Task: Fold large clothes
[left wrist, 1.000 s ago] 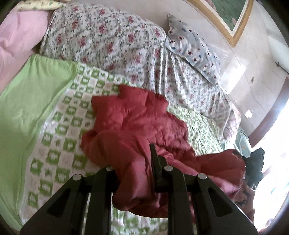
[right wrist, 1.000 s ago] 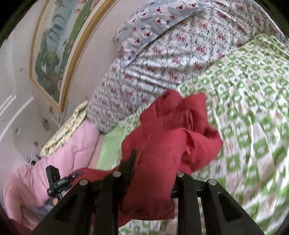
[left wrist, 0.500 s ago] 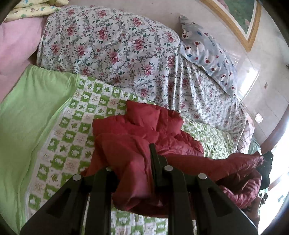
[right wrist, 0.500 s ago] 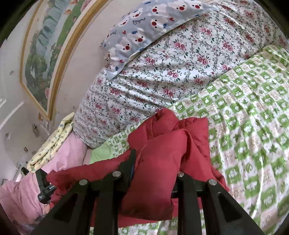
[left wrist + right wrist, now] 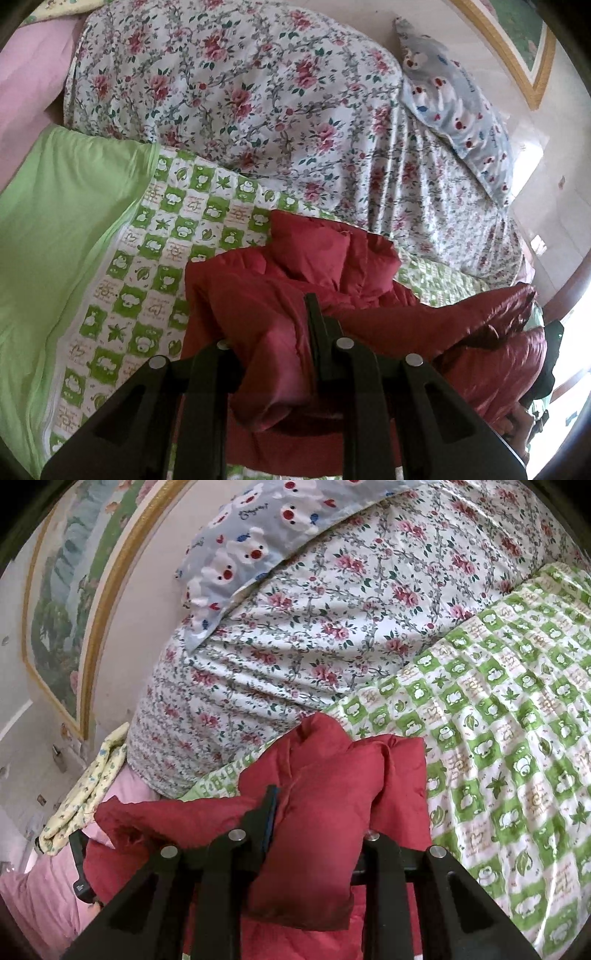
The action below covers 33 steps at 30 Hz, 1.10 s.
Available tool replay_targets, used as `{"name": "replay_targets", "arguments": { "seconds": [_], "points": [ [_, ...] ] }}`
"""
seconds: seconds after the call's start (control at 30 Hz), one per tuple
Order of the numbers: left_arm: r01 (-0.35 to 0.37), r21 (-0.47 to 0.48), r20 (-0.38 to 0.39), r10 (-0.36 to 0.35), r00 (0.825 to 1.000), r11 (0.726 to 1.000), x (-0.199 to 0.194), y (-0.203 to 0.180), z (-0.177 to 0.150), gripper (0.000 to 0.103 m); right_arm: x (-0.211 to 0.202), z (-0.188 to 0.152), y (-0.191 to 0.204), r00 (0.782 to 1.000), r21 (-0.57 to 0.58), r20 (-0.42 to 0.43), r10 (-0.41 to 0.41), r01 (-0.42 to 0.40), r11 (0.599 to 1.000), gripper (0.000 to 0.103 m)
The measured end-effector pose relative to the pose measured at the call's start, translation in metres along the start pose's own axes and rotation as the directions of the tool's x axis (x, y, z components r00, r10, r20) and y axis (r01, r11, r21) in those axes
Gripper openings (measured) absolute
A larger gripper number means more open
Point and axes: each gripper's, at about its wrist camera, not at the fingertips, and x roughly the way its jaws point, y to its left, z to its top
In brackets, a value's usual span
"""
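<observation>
Change since one second ago: both cameras sit nearer the bedding; floral quilt and pillow fill more of each view, and the jacket's bundle lies more gathered.

Left wrist view. Left gripper (image 5: 275,354): pressed together on a thick fold of the red padded jacket (image 5: 295,295), fabric bulging between its fingers. Jacket: crumpled on the green checked blanket (image 5: 147,266), mass ahead of the claw, long axis trailing right toward the other gripper. Floral quilt (image 5: 240,92) beyond.

Right wrist view. Right gripper (image 5: 319,823): pinching another fold of the jacket (image 5: 332,775), which runs left and ahead. Bear-print pillow (image 5: 251,550) above.

Judgement: both hands grip equally near; the fold turns on drawing that left-right axis taut.
</observation>
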Motion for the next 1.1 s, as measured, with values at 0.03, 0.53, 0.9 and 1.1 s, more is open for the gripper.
{"name": "replay_targets", "arguments": {
  "seconds": [0.03, 0.53, 0.9, 1.1],
  "points": [
    [-0.007, 0.001, -0.002, 0.007, 1.0, 1.0, 0.004, 0.001, 0.002, 0.017, 0.003, 0.002, -0.002, 1.0, 0.005, -0.001, -0.005, 0.005, 1.0, 0.027],
    [-0.028, -0.095, -0.091, 0.019, 0.996, 0.995, 0.105, 0.032, 0.036, 0.02, 0.079, 0.025, -0.042, 0.996, 0.111, -0.029, -0.088, 0.091, 0.99, 0.03],
    [-0.061, -0.104, -0.149, 0.045, 0.988, 0.993, 0.163, 0.042, 0.048, 0.022, 0.141, 0.026, -0.088, 0.992, 0.231, -0.039, -0.121, 0.126, 0.965, 0.033],
    [-0.013, -0.092, -0.127, 0.001, 0.992, 0.996, 0.138, 0.044, 0.063, 0.027, 0.158, 0.026, -0.098, 0.989, 0.228, -0.029, -0.148, 0.151, 0.962, 0.033]
  ]
}}
